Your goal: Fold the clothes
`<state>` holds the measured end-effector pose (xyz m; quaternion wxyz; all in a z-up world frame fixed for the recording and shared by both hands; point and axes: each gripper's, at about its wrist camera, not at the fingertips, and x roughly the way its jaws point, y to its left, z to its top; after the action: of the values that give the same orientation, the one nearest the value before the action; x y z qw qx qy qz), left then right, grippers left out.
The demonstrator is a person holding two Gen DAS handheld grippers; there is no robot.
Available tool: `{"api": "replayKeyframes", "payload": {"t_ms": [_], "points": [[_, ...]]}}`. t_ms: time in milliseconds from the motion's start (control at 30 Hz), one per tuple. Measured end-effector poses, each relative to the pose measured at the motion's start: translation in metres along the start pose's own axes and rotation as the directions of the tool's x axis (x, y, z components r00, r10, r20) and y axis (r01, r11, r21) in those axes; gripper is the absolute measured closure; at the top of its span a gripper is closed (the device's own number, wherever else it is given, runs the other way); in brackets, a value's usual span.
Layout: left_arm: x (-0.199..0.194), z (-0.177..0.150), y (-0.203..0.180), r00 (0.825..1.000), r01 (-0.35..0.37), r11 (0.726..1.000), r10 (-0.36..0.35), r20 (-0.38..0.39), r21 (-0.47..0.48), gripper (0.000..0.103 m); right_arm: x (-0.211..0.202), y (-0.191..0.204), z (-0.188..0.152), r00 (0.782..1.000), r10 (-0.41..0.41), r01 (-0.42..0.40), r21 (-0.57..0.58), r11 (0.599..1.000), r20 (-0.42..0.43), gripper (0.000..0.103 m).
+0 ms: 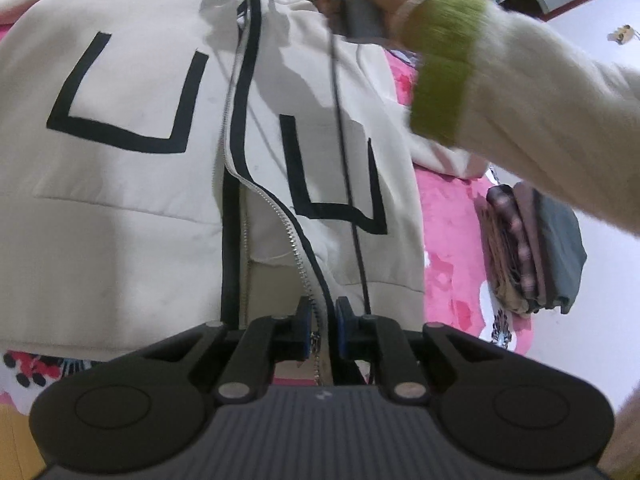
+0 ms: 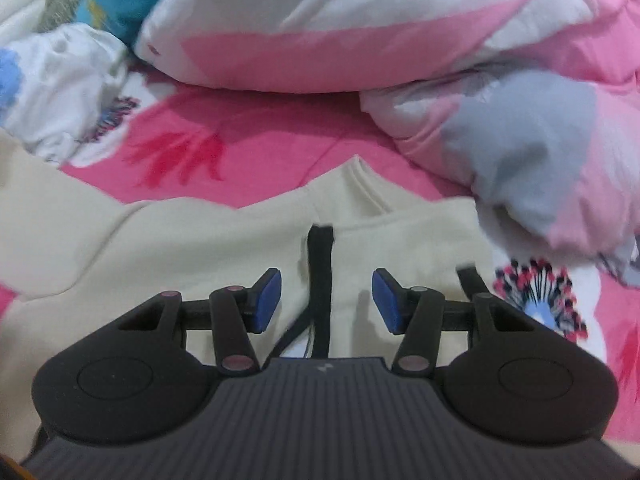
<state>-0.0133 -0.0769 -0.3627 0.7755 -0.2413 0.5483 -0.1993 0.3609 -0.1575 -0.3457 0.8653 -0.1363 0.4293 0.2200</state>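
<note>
Pink floral bedding (image 1: 452, 240) covers the bed, and a cream zip-up hoodie (image 1: 132, 184) lies spread on it front-up, its long axis running straight away from the left gripper (image 1: 322, 328) toward the collar at the far end. A small stack of folded clothes (image 1: 532, 248) sits off to the right of the hoodie, and rumpled duvets (image 2: 340, 28) are heaped beyond the collar.

The zipper (image 1: 236, 120) with its dark trim marks that long axis, and both grippers sit on it at opposite ends. The left gripper is at the hem end. Its blue pads (image 1: 303, 330) are drawn nearly together on the bottom of the zipper edge, which passes up between them, so it looks pinched there. I cannot be quite sure how much cloth is caught, since the gripper body hides the lowest part.

The right gripper (image 2: 325, 300) is at the collar end, carried by a hand in a cream sleeve with a green cuff (image 1: 444, 64). Its fingers stand about half apart and hold nothing. The dark zipper trim at the neck (image 2: 320, 276) lies directly between and just below the two blue pads (image 2: 267, 300), lined up with the way the gripper points, and the collar peak is just beyond.

So the right hand is the nearer one to the collar, and I would judge that closing on that trim is what comes next, giving a grip at each end of the front edge.
</note>
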Motion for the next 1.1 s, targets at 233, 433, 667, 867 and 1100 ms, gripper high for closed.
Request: {"api": "replayKeyframes", "payload": {"t_ms": [233, 433, 667, 867, 1100], "points": [[-0.005, 0.003, 0.006, 1.000, 0.005, 1.000, -0.005, -0.001, 0.019, 0.091, 0.016, -0.031, 0.010, 0.999, -0.038, 0.034, 0.132, 0.991, 0.029, 0.093], [-0.004, 0.014, 0.032, 1.000, -0.005, 0.997, 0.005, -0.005, -0.071, 0.092, -0.036, -0.057, 0.022, 0.972, -0.124, 0.085, 0.195, 0.977, 0.198, 0.094], [0.014, 0.029, 0.070, 0.999, -0.039, 0.985, 0.033, -0.035, -0.169, 0.094, -0.013, -0.056, 0.037, 0.970, -0.124, 0.092, 0.160, 0.983, 0.208, 0.094], [0.028, 0.028, 0.075, 0.997, -0.052, 0.985, 0.040, -0.071, -0.162, 0.094, 0.031, -0.035, 0.026, 0.985, -0.090, 0.077, 0.090, 0.993, 0.150, 0.093], [0.035, 0.025, 0.068, 0.995, -0.062, 0.986, 0.049, -0.090, -0.152, 0.094, 0.058, -0.035, 0.014, 0.993, -0.007, -0.004, 0.092, 0.996, 0.118, 0.081]]}}
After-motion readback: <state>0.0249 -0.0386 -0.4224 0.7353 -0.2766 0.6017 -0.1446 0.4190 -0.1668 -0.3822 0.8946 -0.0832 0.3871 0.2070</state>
